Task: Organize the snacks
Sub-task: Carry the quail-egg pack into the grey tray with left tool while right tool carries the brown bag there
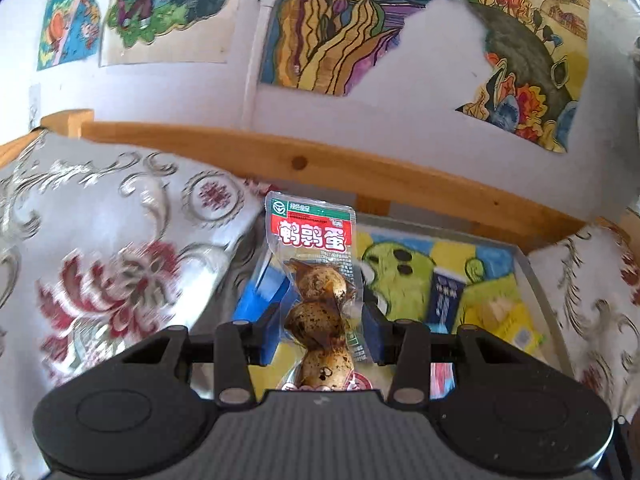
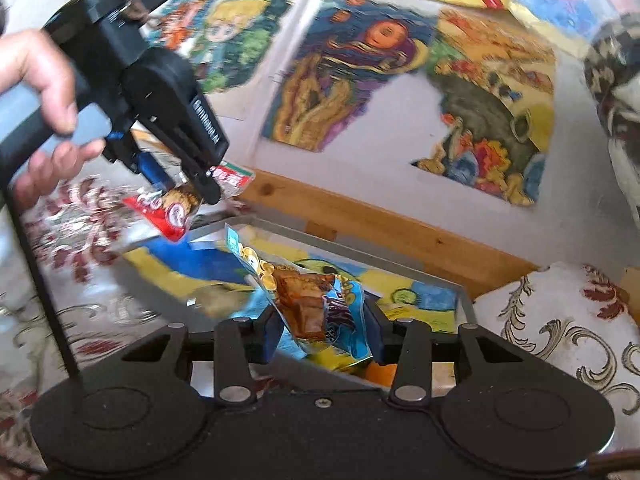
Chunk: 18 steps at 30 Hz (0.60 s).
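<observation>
A clear and red packet of quail eggs [image 1: 318, 280] stands upright between the blue pads of my left gripper [image 1: 320, 320], which is shut on it. In the right wrist view the same packet [image 2: 180, 204] hangs from the left gripper [image 2: 192, 188], held by a hand [image 2: 44, 112] above the left end of the tray [image 2: 320, 242]. My right gripper [image 2: 320, 328] is shut on a blue snack packet [image 2: 308, 300] with brown pieces inside, lifted over the tray. A dark blue sachet [image 1: 444, 298] and a yellow packet [image 1: 516, 328] lie in the tray [image 1: 536, 280].
The tray has a grey rim and a bright cartoon picture on its floor. Patterned cushions [image 1: 100, 248] flank it, another [image 2: 568, 320] on the right. A wooden rail [image 1: 300, 160] runs behind, under a wall of colourful drawings [image 1: 360, 20].
</observation>
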Motion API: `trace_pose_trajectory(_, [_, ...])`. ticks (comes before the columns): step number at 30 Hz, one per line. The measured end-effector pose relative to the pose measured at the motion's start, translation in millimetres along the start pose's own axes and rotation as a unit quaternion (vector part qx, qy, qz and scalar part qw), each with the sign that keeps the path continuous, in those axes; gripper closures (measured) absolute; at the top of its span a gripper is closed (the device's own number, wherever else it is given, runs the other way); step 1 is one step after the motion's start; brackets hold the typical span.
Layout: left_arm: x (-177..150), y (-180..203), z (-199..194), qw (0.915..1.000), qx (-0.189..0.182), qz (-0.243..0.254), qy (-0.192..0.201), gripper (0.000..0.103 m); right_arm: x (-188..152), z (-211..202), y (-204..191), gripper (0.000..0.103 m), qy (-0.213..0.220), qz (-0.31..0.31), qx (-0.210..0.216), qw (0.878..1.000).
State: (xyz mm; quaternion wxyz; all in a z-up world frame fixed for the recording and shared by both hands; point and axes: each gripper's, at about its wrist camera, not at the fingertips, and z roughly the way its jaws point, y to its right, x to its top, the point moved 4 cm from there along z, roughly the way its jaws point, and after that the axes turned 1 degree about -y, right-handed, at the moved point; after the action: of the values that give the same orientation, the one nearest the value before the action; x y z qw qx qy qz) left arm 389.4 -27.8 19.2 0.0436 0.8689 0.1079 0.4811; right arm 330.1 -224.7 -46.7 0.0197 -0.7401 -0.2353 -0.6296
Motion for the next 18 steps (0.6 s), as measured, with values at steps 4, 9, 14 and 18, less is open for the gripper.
trace_pose_trajectory(4, [2,17,28,0.9999,0.0,0.016,0.001,0.056,0,28,20,0.058,-0.021,0.041,-0.011,0.999])
trace_pose_trajectory(9, [-6,22,49,0.9998,-0.001,0.013,-0.015,0.056,-6,50,28,0.058,-0.045,0.071,-0.007,0.996])
trace_pose_trajectory(14, [-11,19,65,0.9995,0.004,0.004,-0.031,0.056,-10,65,30,0.057,-0.061,0.091,-0.002,0.994])
trace_pose_trajectory(18, [-12,15,73,0.999,0.003,-0.01,-0.043,0.055,-9,74,29,0.056,-0.066,0.097,0.004,0.993])
